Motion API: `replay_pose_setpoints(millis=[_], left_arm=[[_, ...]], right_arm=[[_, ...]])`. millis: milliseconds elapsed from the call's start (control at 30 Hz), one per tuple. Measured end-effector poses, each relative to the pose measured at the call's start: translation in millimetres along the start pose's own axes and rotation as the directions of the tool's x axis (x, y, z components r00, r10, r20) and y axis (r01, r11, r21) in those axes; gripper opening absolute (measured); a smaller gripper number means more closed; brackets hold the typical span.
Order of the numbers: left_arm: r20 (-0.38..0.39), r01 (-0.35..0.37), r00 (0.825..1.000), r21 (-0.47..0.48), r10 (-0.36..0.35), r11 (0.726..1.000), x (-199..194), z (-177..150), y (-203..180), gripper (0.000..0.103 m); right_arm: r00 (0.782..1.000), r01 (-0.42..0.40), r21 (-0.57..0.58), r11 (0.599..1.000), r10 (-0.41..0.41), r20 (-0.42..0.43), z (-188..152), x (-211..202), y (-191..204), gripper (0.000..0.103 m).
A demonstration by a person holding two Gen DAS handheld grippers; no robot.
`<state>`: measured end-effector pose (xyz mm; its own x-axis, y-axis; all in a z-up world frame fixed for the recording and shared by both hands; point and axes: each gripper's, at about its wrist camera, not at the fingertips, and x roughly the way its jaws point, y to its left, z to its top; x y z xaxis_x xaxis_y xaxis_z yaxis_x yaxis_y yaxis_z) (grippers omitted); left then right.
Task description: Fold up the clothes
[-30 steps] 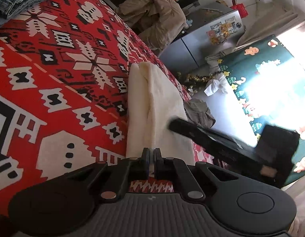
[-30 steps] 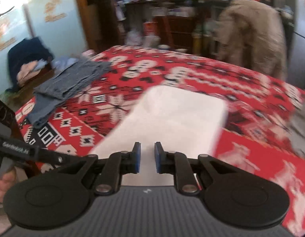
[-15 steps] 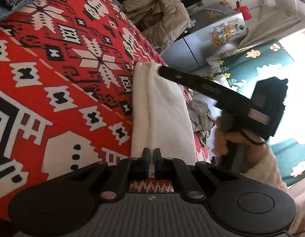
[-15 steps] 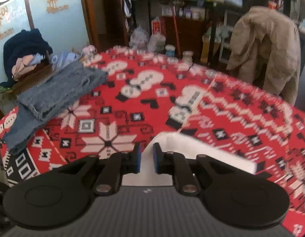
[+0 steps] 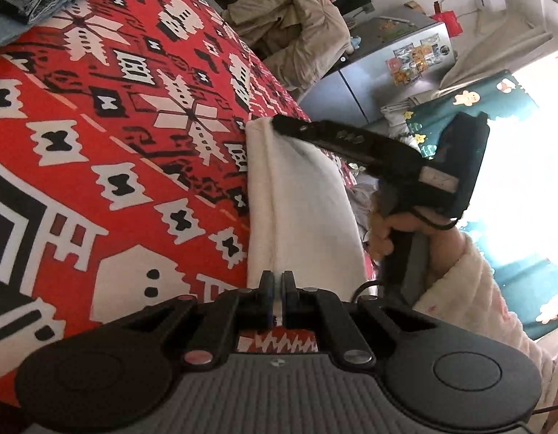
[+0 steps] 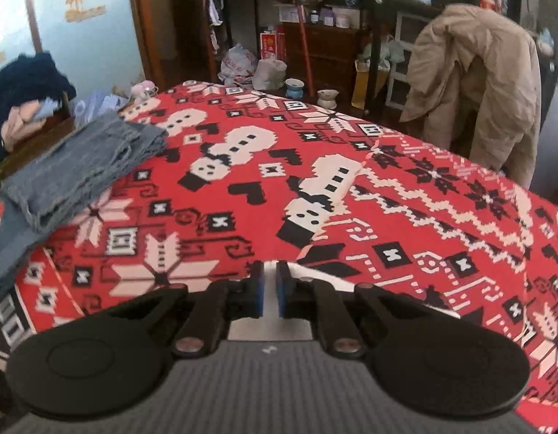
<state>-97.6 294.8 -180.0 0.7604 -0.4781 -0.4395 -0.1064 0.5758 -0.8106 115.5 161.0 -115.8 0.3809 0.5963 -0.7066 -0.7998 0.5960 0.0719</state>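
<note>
Garment: long folded cream fleece cloth (image 5: pixel 300 202) lies on the red snowman-patterned bedspread (image 5: pixel 98 144), near its right edge.
Left gripper (image 5: pixel 278 291): pinches the near end.
Right gripper (image 6: pixel 269 289): pinches the far end.
Advice: keep both pinches firm and the ends level, then lay the edges square.

Bed: you work over a red patterned blanket (image 6: pixel 405 188).
Wall: pale blue (image 6: pixel 98 36), on your left.
Shelves: dark and cluttered (image 6: pixel 315 18), behind the bed.
Fridge: grey (image 5: pixel 384 83), magnets on it.
Window: bright glare (image 5: pixel 532 166).
</note>
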Motion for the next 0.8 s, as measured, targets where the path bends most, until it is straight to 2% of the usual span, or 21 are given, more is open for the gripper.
replay_pose_setpoints(millis=[133, 200, 267, 300, 367, 433, 500, 533, 600, 667, 800], left_arm=[[0.002, -0.026, 1.000, 0.011, 0.026, 1.000, -2.2, 0.2, -5.5, 0.012], [0.017, -0.049, 0.999, 0.034, 0.049, 0.998, -8.7, 0.9, -10.6, 0.012], [0.034, -0.077, 0.997, 0.063, 0.075, 0.995, -15.6, 2.1, -16.6, 0.015], [0.046, -0.098, 0.994, 0.089, 0.094, 0.991, -19.8, 3.8, -22.2, 0.019], [0.071, -0.130, 0.990, 0.136, 0.122, 0.982, -26.8, 7.9, -34.8, 0.037], [0.091, -0.167, 0.984, 0.185, 0.152, 0.968, -31.1, 12.4, -48.2, 0.044], [0.088, -0.233, 0.972, 0.244, 0.218, 0.941, -29.5, 18.2, -63.8, 0.049], [0.083, -0.271, 0.962, 0.273, 0.259, 0.923, -26.3, 19.9, -71.1, 0.050], [0.077, -0.345, 0.938, 0.330, 0.339, 0.879, -19.9, 23.2, -85.9, 0.055], [0.072, -0.399, 0.912, 0.382, 0.403, 0.834, -11.5, 23.7, -97.5, 0.058], [0.082, -0.482, 0.857, 0.472, 0.508, 0.738, 6.5, 22.7, -116.3, 0.063]], right_arm=[[0.997, -0.045, 0.095, 0.994, 0.039, 0.073, 2.1, -35.4, -14.9, 0.010], [0.995, -0.053, 0.126, 0.991, 0.041, 0.096, -1.3, -59.1, -20.7, 0.024], [0.994, -0.046, 0.147, 0.988, 0.031, 0.107, -6.9, -81.5, -24.9, 0.033], [0.995, -0.029, 0.154, 0.988, 0.013, 0.101, -12.3, -93.6, -26.5, 0.040], [0.997, -0.002, 0.151, 0.988, -0.011, 0.082, -24.2, -110.7, -28.3, 0.051], [0.997, 0.026, 0.148, 0.989, -0.036, 0.064, -36.1, -127.8, -30.1, 0.063], [0.997, 0.058, 0.151, 0.987, -0.065, 0.046, -47.9, -142.5, -31.2, 0.080], [0.996, 0.077, 0.157, 0.985, -0.084, 0.035, -54.3, -149.4, -30.8, 0.083], [0.992, 0.119, 0.160, 0.980, -0.124, 0.019, -65.9, -163.5, -28.7, 0.096], [0.986, 0.161, 0.147, 0.976, -0.165, 0.016, -75.4, -175.7, -25.4, 0.102], [0.965, 0.262, 0.078, 0.962, -0.262, -0.008, -83.2, -189.8, -12.6, 0.102]])
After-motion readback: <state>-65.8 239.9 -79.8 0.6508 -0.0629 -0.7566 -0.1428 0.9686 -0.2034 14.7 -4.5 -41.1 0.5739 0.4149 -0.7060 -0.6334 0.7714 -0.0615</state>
